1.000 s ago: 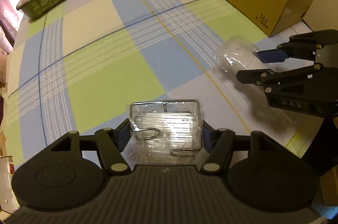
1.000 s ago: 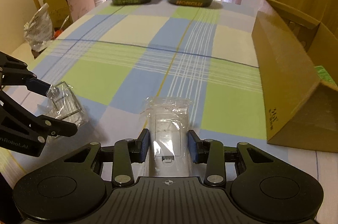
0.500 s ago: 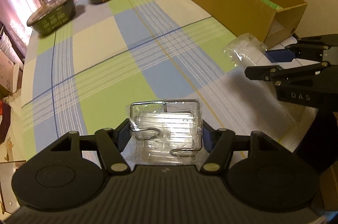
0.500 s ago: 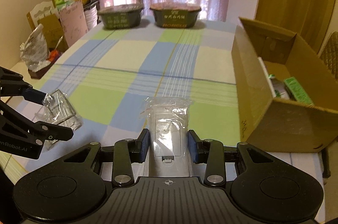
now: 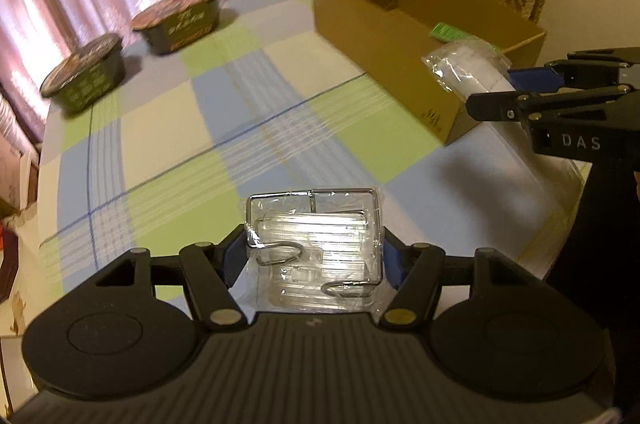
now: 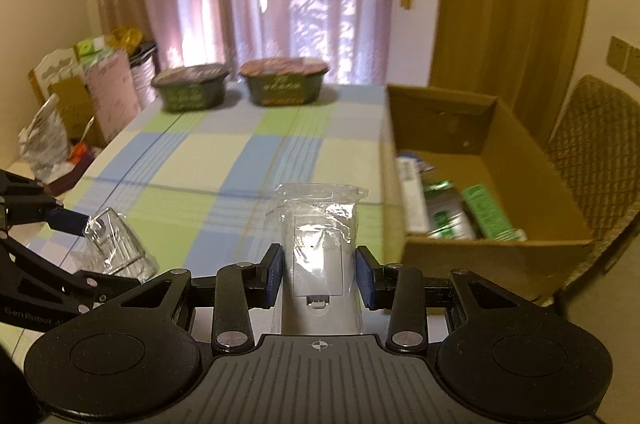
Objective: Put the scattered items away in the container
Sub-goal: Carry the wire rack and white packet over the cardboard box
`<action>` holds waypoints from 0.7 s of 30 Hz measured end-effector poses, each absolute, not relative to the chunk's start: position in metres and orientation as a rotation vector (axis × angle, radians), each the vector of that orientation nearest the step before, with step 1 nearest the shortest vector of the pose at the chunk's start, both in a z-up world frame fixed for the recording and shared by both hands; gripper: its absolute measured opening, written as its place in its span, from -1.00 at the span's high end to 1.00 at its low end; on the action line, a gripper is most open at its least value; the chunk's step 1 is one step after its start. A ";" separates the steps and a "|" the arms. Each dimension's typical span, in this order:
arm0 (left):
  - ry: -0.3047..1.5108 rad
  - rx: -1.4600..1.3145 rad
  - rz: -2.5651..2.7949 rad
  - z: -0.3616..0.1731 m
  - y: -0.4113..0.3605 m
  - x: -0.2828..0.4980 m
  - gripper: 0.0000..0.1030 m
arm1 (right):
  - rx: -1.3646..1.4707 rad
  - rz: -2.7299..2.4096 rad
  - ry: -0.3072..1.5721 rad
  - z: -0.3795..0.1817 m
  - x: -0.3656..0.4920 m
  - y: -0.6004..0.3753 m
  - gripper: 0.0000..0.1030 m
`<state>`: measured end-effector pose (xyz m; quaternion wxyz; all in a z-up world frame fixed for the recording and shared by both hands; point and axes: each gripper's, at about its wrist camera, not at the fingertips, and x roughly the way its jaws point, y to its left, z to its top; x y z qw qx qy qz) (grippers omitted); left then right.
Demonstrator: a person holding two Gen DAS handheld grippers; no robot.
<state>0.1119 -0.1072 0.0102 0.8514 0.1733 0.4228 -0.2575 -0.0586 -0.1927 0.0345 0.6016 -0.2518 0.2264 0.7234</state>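
Note:
My left gripper (image 5: 314,258) is shut on a clear plastic packet with a metal wire frame (image 5: 316,240), held above the checked tablecloth (image 5: 180,152). The same packet (image 6: 116,248) and left gripper (image 6: 70,246) show at the left of the right wrist view. My right gripper (image 6: 318,274) is shut on a white device in a clear bag (image 6: 316,244), raised off the table near the open cardboard box (image 6: 492,252). From the left wrist view the bagged device (image 5: 468,70) hangs before the box (image 5: 384,36), with the right gripper (image 5: 520,88) behind it. Green and white packages (image 6: 464,212) lie inside the box.
Two dark lidded bowls (image 6: 192,92) (image 6: 284,86) stand at the table's far end before pink curtains. A padded chair (image 6: 592,160) sits behind the box on the right. Bags and cartons (image 6: 80,96) crowd the floor off the left table edge.
Both grippers have risen off the table with their loads; the views tilt up and the inside of the box has come into sight. The bagged device has moved closer to the box.

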 end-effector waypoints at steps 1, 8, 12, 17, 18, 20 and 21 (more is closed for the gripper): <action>0.882 0.367 -0.549 0.013 -0.113 0.112 -0.20 | -0.575 1.668 0.522 0.038 -0.054 -0.193 0.21; 0.841 0.370 -0.601 0.027 -0.147 0.116 -0.20 | -0.511 1.620 0.528 0.059 -0.021 -0.189 0.21; 0.816 0.375 -0.630 0.034 -0.168 0.120 -0.20 | -0.475 1.594 0.525 0.067 0.000 -0.182 0.21; 0.785 0.376 -0.665 0.044 -0.199 0.132 -0.20 | -0.441 1.563 0.525 0.072 0.028 -0.170 0.21; 0.780 0.377 -0.671 0.046 -0.204 0.135 -0.20 | -0.436 1.556 0.525 0.074 0.034 -0.167 0.21; 0.772 0.379 -0.685 0.049 -0.217 0.142 -0.20 | -0.426 1.547 0.524 0.076 0.046 -0.160 0.21; 0.768 0.379 -0.691 0.051 -0.223 0.146 -0.20 | -0.421 1.544 0.523 0.077 0.052 -0.156 0.21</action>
